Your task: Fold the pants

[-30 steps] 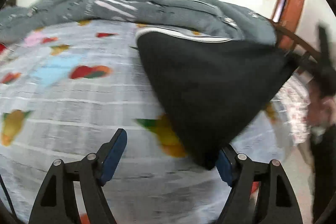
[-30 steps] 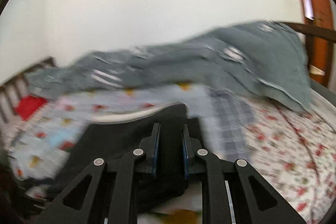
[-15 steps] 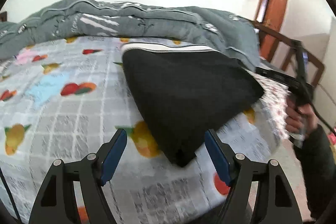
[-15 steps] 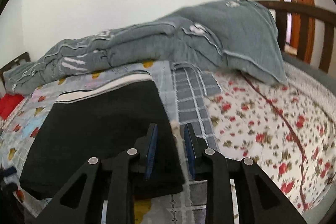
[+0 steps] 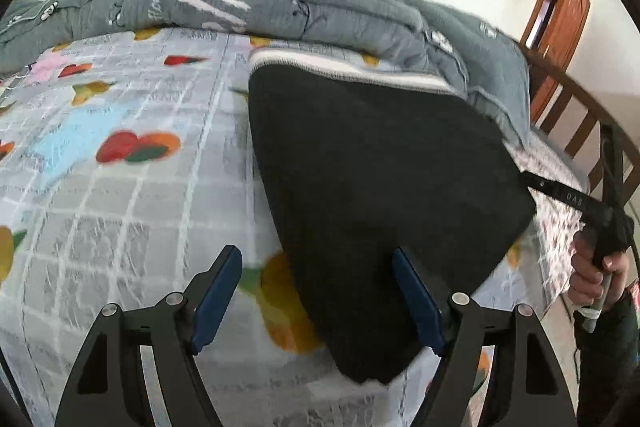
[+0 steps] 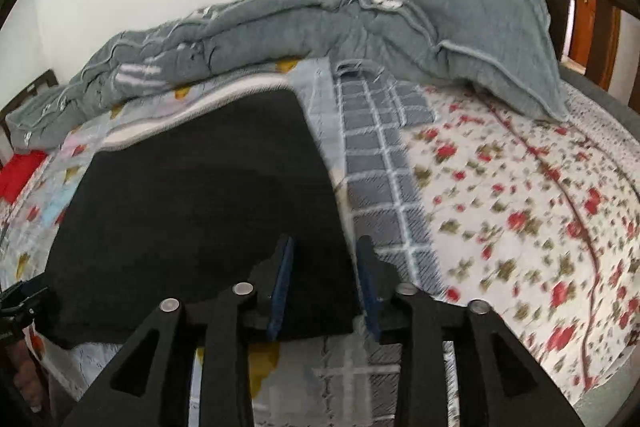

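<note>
- Folded black pants [image 5: 380,187] lie flat on the fruit-print sheet [image 5: 120,155], near the grey quilt [image 5: 280,7].
- Left gripper [image 5: 318,291] spread wide over the near corner.
- Right gripper [image 6: 324,279] parted, straddling the pants' right edge.

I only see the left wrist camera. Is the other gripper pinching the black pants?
Observer: No. The right gripper has its fingers apart, and the near corner of the black pants lies between them.
Operator: What's beside the pants on that side?
Observer: A grey checked cloth lies along their right edge.
Operator: Is there anything I can't see far away?
Observer: Yes, a red cloth at the bed's far left edge, just below the end of the grey quilt.
</note>
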`<state>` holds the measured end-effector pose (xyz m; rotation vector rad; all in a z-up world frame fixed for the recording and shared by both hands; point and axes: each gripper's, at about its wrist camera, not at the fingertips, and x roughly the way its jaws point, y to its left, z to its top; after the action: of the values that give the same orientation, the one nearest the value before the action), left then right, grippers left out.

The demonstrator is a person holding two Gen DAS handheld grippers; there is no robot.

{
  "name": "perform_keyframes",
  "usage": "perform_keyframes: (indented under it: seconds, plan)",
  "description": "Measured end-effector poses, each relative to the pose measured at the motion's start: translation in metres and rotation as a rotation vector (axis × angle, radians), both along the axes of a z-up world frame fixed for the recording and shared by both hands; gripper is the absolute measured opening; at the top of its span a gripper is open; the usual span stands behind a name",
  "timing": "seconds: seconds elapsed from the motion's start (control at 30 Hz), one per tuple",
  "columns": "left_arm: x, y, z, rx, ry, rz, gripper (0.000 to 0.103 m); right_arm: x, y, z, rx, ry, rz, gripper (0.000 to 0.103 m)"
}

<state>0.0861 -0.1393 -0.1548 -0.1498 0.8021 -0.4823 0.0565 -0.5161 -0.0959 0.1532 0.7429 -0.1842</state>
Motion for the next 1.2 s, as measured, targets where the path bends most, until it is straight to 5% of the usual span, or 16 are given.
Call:
perform_keyframes:
  seconds: [0.33, 0.43, 0.57, 0.67, 0.93, 1.07, 1.2]
  plan:
    - [0.069, -0.002, -0.016, -0.114, 0.138, -0.023, 0.07, 0.047, -0.003, -0.012, 0.1, 0.026, -0.001, 0.047]
    - [0.081, -0.003, -0.021, -0.169, 0.171, -0.041, 0.052, 0.052, -0.004, -0.017, 0.138, 0.03, -0.02, 0.045]
    - [0.089, -0.007, -0.023, -0.211, 0.204, -0.045, 0.022, 0.052, 0.003, -0.015, 0.138, 0.032, -0.001, 0.027]
    - [0.086, 0.005, -0.013, -0.206, 0.166, -0.038, 0.014, 0.047, 0.023, -0.007, 0.095, 0.035, 0.013, 0.017]
    - [0.091, 0.102, -0.003, -0.226, 0.158, 0.052, 0.012, 0.03, 0.101, -0.006, 0.191, 0.018, 0.171, 0.015]
    - [0.078, 0.153, 0.0, -0.132, 0.157, 0.11, 0.014, 0.023, 0.157, -0.017, 0.208, 0.009, 0.253, 0.017]
    - [0.063, 0.174, -0.004, -0.023, 0.169, 0.141, 0.029, 0.021, 0.188, -0.019, 0.147, -0.002, 0.22, 0.019]
